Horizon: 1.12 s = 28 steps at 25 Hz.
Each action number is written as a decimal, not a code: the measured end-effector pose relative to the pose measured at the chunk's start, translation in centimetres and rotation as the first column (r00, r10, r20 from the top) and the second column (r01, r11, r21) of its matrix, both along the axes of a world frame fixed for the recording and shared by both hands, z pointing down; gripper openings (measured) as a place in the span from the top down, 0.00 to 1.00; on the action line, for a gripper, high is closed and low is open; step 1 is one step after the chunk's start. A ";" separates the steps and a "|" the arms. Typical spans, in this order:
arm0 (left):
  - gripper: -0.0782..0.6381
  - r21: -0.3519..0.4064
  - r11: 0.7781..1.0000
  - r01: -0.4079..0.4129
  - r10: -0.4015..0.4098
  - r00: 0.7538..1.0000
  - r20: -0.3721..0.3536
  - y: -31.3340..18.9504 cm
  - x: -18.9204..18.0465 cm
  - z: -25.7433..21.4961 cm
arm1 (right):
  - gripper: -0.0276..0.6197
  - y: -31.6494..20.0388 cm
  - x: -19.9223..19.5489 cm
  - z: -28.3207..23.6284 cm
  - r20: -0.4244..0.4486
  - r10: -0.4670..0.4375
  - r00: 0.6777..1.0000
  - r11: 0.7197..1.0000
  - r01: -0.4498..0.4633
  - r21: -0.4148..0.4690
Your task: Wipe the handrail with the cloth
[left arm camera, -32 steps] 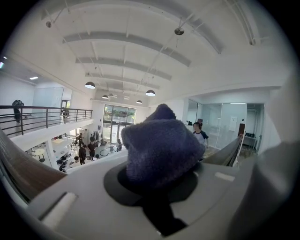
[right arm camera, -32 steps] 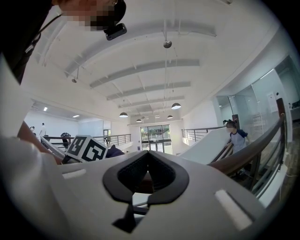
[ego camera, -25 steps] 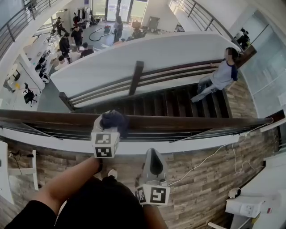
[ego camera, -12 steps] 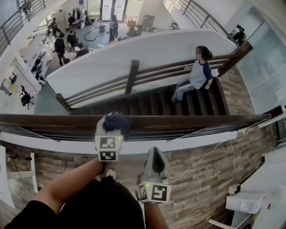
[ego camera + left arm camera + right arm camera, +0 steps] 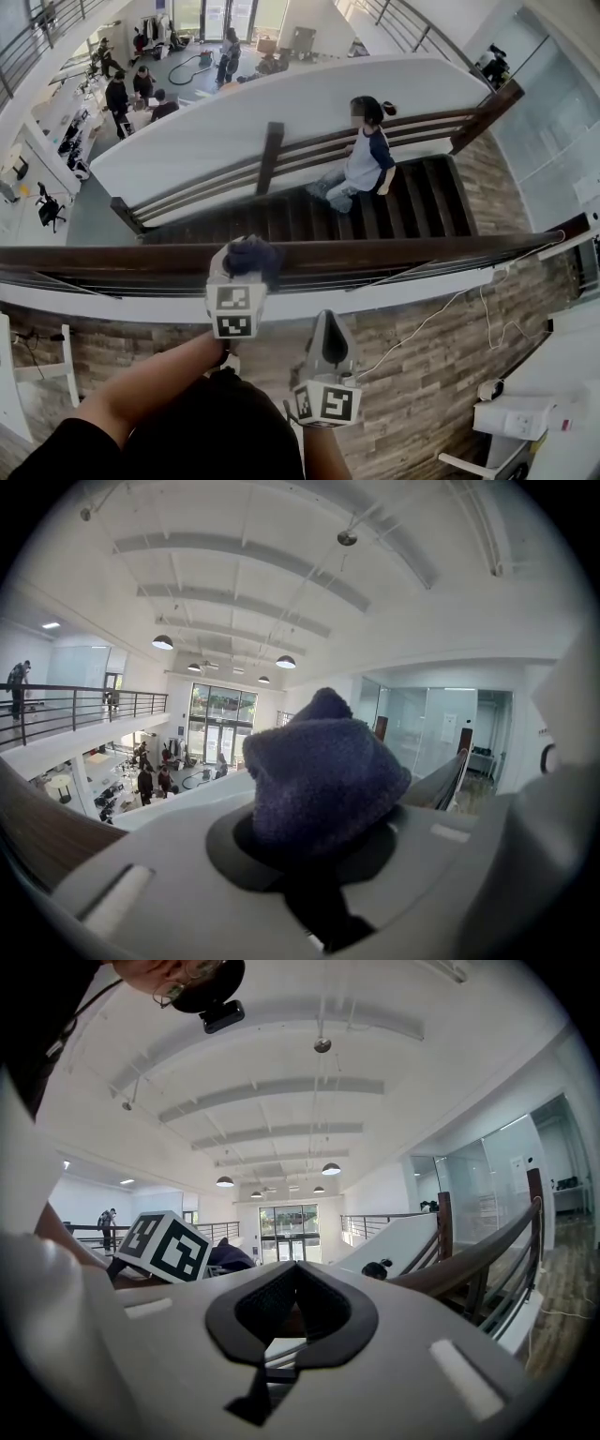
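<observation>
Wooden handrail [image 5: 394, 251] under dark cloth [image 5: 319, 771] in left gripper [image 5: 242, 266]

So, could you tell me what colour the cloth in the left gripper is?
The cloth is dark navy blue, seen best in the left gripper view.

**No legible writing in any view**

No words, numbers or brand names can be read. The only print is black-and-white square markers on the cubes of the left gripper [image 5: 240, 261] and right gripper [image 5: 325, 323], lower centre of the head view.
</observation>
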<state>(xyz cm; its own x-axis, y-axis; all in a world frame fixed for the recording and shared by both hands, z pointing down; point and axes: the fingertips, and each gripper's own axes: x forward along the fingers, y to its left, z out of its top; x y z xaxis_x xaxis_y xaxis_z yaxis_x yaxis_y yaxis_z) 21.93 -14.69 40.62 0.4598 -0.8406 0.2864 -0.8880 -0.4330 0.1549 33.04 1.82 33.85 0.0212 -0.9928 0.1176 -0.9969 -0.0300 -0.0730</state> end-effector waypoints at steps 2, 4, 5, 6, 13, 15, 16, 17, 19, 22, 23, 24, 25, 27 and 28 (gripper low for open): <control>0.81 0.002 1.000 -0.012 0.012 1.000 -0.001 0.3 0.5 -0.1 | 0.95 0.3 0.0 -0.1 -0.001 0.008 1.000 1.000 -0.008 -0.001; 0.81 0.007 1.000 -0.020 0.020 1.000 0.005 0.5 0.9 -0.2 | 0.95 0.5 0.3 -0.3 -0.002 0.015 1.000 1.000 -0.015 -0.001; 0.81 0.009 1.000 -0.023 0.023 1.000 0.008 0.5 1.1 -0.3 | 0.95 0.6 0.4 -0.4 -0.005 0.017 1.000 1.000 -0.017 -0.002; 0.81 0.010 1.000 -0.027 0.027 1.000 0.007 0.6 1.3 -0.3 | 0.95 0.6 0.7 -0.4 -0.009 0.020 1.000 1.000 -0.020 -0.003; 0.81 0.039 0.997 -0.067 0.068 0.997 -0.027 1.5 -0.7 -1.2 | 0.95 0.0 0.1 -1.4 0.000 0.002 1.000 1.000 -0.002 0.020; 0.81 0.061 0.997 -0.044 0.047 0.998 -0.039 2.1 -3.3 -1.4 | 0.95 -0.5 -0.9 -1.5 -0.005 -0.034 0.999 0.999 0.034 0.024; 0.81 0.068 0.997 -0.021 0.024 0.999 -0.042 2.4 -5.2 -1.5 | 0.95 -0.8 -1.4 -1.5 0.004 -0.054 0.999 0.998 0.054 0.026; 0.81 0.076 0.997 0.009 -0.006 0.999 -0.042 2.6 -7.4 -1.5 | 0.95 -1.2 -2.0 -1.7 0.013 -0.073 0.997 0.997 0.073 0.033; 0.81 0.083 0.994 0.076 -0.073 0.997 -0.033 2.8 -12.2 -1.4 | 0.95 -1.9 -3.4 -2.2 0.016 -0.115 0.993 0.992 0.114 0.049; 0.81 0.054 0.982 0.178 -0.179 0.984 0.001 4.2 -19.3 0.4 | 0.95 -2.7 -6.2 -2.5 -0.003 -0.202 0.979 0.978 0.202 0.051; 0.81 0.042 0.977 0.207 -0.208 0.978 0.018 4.7 -21.4 1.1 | 0.95 -3.1 -7.3 -2.5 -0.010 -0.232 0.973 0.972 0.232 0.048; 0.81 0.035 0.972 0.232 -0.233 0.972 0.036 5.1 -23.3 1.7 | 0.95 -3.4 -8.4 -2.5 -0.015 -0.257 0.966 0.965 0.257 0.045; 0.81 0.036 0.967 0.251 -0.253 0.966 0.056 5.4 -25.2 2.3 | 0.95 -3.6 -9.5 -2.4 -0.023 -0.278 0.960 0.960 0.278 0.041; 0.81 0.055 0.957 0.283 -0.288 0.953 0.096 6.1 -28.7 3.4 | 0.95 -3.7 -11.8 -2.4 -0.046 -0.317 0.947 0.947 0.319 0.030; 0.81 0.068 0.952 0.298 -0.304 0.946 0.115 6.4 -30.5 4.0 | 0.95 -3.7 -13.0 -2.4 -0.059 -0.340 0.938 0.939 0.342 0.025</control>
